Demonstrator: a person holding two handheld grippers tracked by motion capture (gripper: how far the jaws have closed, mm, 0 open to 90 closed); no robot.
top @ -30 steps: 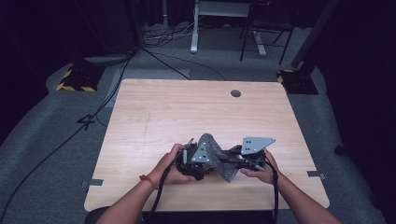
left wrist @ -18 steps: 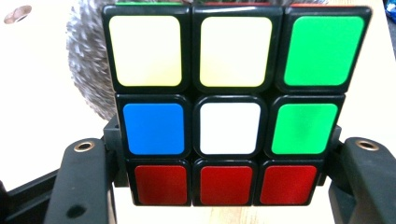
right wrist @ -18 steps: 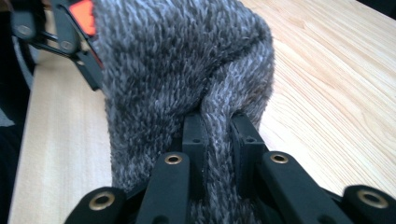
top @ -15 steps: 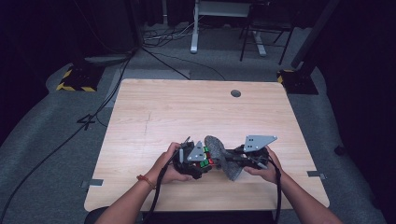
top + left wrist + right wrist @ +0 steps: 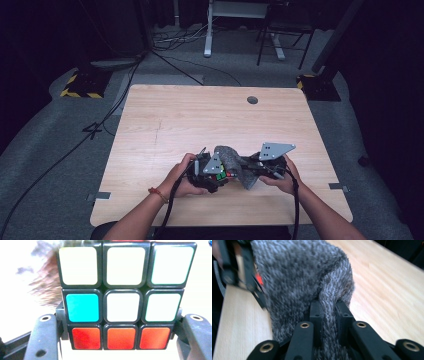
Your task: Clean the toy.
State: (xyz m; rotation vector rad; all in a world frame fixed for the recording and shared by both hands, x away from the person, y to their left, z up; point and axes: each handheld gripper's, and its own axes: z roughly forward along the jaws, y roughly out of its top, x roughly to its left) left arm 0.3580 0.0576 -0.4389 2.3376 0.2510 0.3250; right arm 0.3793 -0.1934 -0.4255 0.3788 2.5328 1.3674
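Near the worktop's [image 5: 150, 125] front edge, a multicoloured plastic puzzle cube [image 5: 123, 295] is clamped by the left tool [image 5: 212, 172]; grey knitted cloth [image 5: 312, 277] is pinched by the right tool [image 5: 328, 312], probably for wrapping next.

From above, the tabletop [image 5: 210, 125] is evenly lit while the floor [image 5: 50, 150] falls to near black toward 9 and 3 o'clock. The left gripper view is badly overexposed: the background is blown white, and the cube [image 5: 125, 295] has washed-out tiles. The right gripper view's grey knit cloth [image 5: 307, 285] is soft, with blur at 10 o'clock.
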